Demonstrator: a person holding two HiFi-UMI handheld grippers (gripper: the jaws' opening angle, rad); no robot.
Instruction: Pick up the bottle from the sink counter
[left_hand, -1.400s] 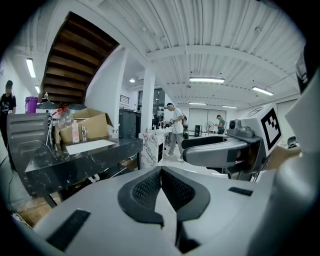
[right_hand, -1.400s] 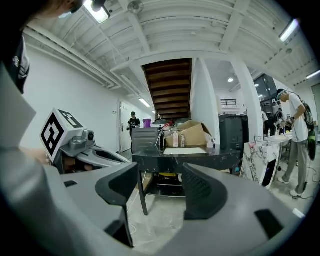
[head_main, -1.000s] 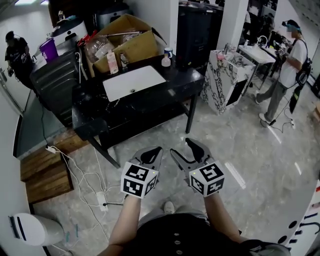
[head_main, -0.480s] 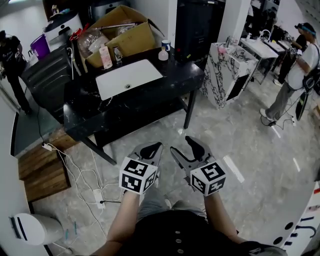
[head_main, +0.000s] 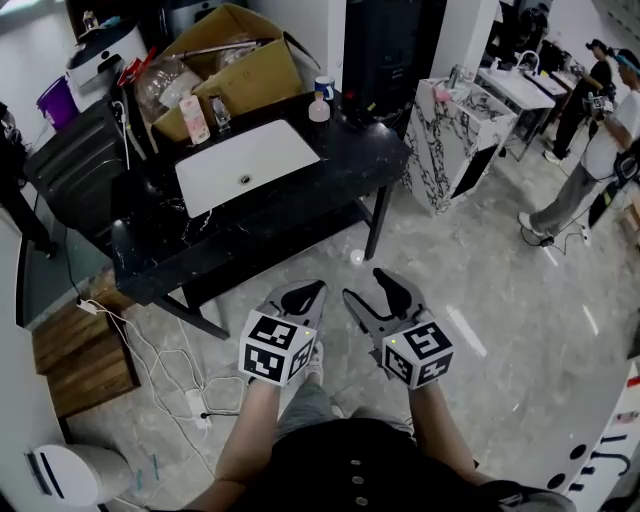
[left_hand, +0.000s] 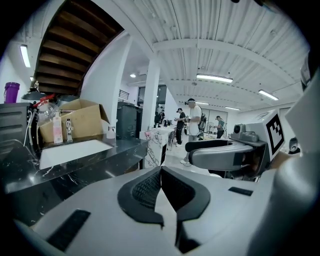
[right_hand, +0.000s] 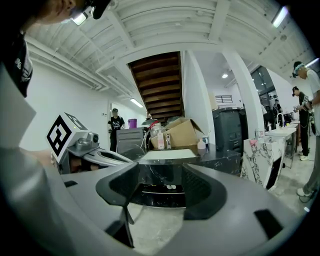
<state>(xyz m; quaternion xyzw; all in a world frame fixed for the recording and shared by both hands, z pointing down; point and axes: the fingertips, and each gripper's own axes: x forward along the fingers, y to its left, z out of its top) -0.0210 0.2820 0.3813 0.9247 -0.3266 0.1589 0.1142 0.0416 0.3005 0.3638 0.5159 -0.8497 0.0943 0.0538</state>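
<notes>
Left gripper (head_main: 305, 293) has its jaws pressed together on nothing; in the left gripper view (left_hand: 160, 172) the pads meet along one seam. Right gripper (head_main: 368, 288) stands spread and empty, with the counter front showing through its gap (right_hand: 160, 185). Both are held low in the frame over bare floor (head_main: 500, 270), well apart from the counter. Tall pink bottle (head_main: 194, 119) is upright at the back edge of the black sink counter (head_main: 350, 160), upper left of the frame, just beside a small clear bottle (head_main: 219, 112). Both stand between the white basin (head_main: 247, 165) and an open cardboard box (head_main: 240, 70) behind them. A squat pale bottle (head_main: 319, 108) sits alone at the counter's back right corner, with a cup (head_main: 325, 87) just behind it. Basin fills most of the counter's left half; dark top is free to its right. Counter's front edge faces the grippers with open tiled floor between. Loose cables (head_main: 160, 350) and a wooden pallet (head_main: 85, 360) lie at lower left. A marble-patterned unit (head_main: 450, 140) stands near the counter's right end. A person (head_main: 610, 130) stands at the upper right edge.
</notes>
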